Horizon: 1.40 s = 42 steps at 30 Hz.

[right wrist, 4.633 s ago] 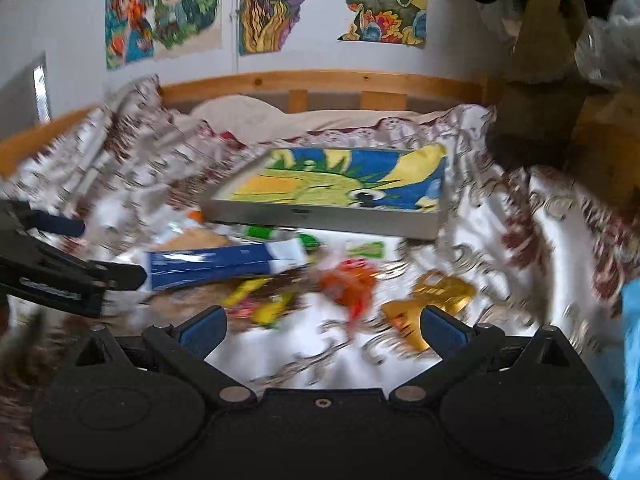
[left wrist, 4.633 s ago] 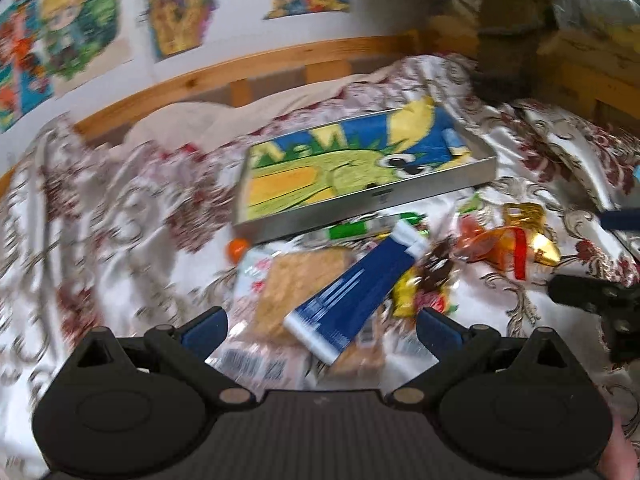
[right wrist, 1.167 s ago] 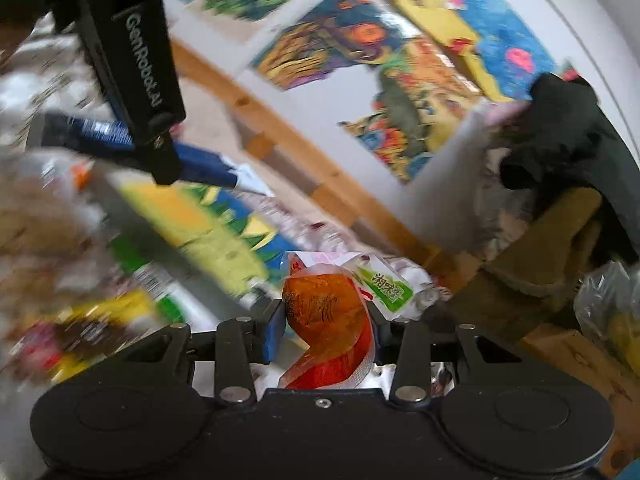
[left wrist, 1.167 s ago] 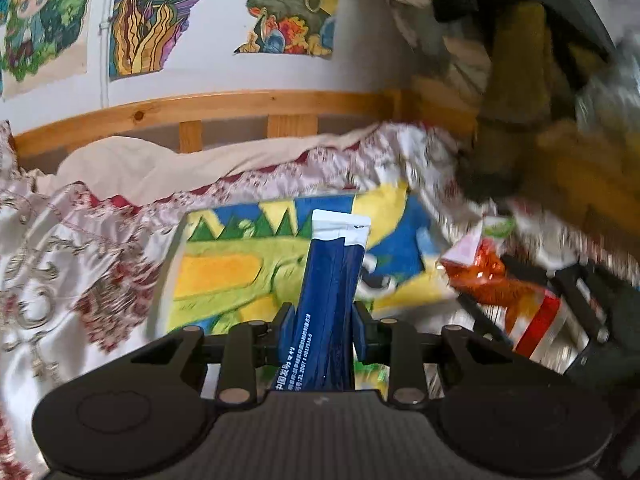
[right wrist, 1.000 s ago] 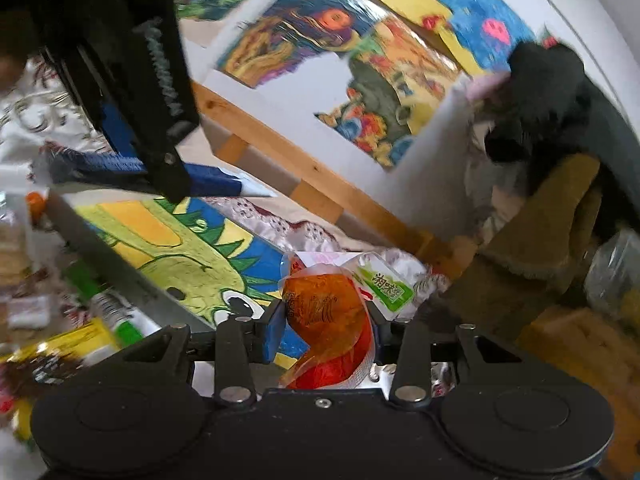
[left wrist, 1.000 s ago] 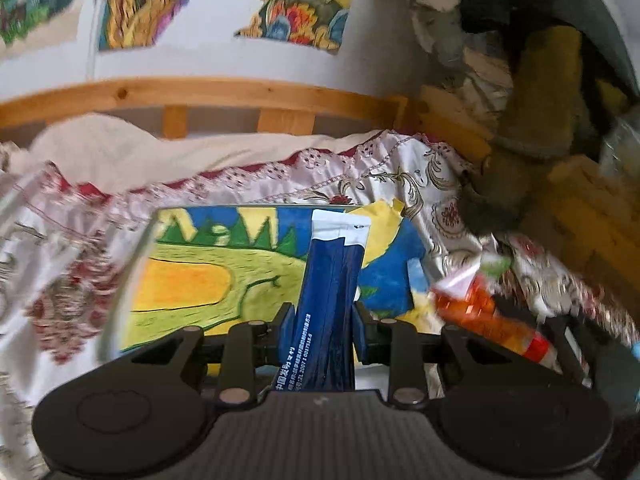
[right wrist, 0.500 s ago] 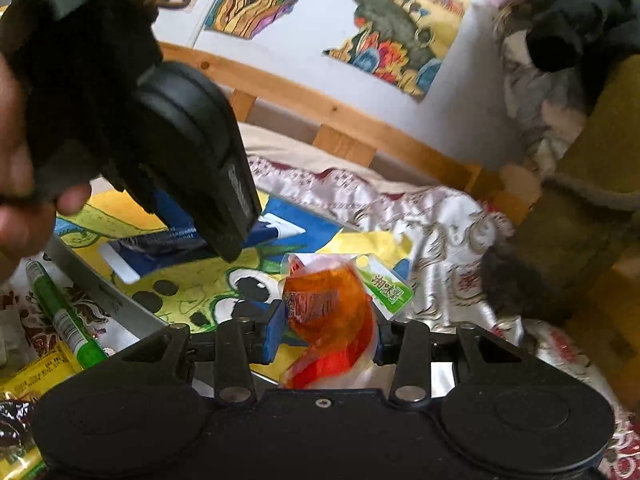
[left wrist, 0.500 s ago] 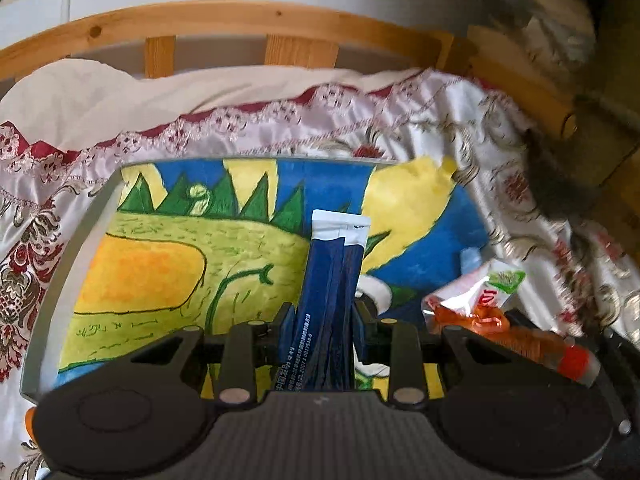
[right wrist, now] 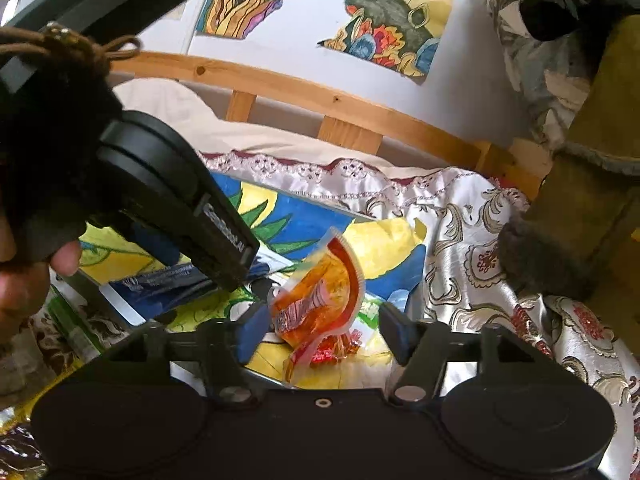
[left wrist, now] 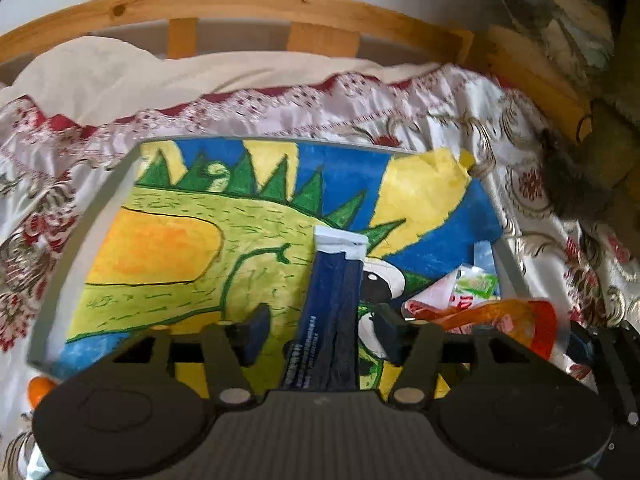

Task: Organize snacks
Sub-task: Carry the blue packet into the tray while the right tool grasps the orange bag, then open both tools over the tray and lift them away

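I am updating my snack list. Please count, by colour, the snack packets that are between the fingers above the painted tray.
Blue packet: 1
Orange packet: 1
Total: 2

The tray lies on a patterned bedspread, and most of its painted floor is bare, widest on the left half and toward the far rim. A blue packet lies between the opening jaws of the left gripper, untouched by either pad. An orange packet fills the tray's near right corner between the opening jaws of the right gripper. From the right wrist view, the left gripper and the hand holding it block the tray's left side. Behind the tray a wooden rail closes the far edge; dark clothing crowds the right.
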Each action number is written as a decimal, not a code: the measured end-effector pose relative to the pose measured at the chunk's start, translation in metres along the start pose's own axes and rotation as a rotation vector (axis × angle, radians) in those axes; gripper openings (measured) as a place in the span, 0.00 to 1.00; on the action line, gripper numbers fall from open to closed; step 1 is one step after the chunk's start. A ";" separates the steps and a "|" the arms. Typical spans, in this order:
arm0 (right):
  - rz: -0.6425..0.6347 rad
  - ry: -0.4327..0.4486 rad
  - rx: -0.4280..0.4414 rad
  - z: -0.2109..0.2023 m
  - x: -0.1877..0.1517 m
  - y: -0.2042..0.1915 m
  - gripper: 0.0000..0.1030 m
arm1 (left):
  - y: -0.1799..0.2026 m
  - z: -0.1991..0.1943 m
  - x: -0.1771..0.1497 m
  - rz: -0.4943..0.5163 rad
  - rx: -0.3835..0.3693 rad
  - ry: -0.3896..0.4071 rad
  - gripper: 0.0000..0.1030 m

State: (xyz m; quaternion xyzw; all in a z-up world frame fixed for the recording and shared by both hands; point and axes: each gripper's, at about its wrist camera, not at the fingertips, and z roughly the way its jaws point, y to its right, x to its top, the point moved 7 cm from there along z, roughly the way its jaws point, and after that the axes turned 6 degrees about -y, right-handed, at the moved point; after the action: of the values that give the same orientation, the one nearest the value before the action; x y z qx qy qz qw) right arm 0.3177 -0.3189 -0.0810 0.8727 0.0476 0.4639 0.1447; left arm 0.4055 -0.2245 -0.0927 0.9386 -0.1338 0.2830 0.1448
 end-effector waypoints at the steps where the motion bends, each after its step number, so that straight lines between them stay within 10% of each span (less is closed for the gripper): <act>1: 0.007 0.009 -0.001 -0.004 0.002 0.002 0.74 | -0.003 -0.006 0.001 -0.014 0.008 0.009 0.70; 10: 0.160 0.127 0.031 -0.072 0.022 0.031 0.95 | -0.022 -0.089 -0.002 -0.054 0.062 0.188 0.96; 21: 0.231 0.294 0.002 -0.176 0.027 0.050 0.99 | -0.032 -0.190 -0.053 -0.039 0.096 0.427 1.00; 42: 0.237 0.282 -0.001 -0.287 -0.037 0.002 0.99 | -0.039 -0.260 -0.186 0.129 0.165 0.478 1.00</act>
State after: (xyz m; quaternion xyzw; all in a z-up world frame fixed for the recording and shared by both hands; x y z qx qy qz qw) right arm 0.0603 -0.2685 0.0420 0.7984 -0.0360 0.5955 0.0811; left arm 0.1408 -0.0663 0.0010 0.8432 -0.1317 0.5154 0.0772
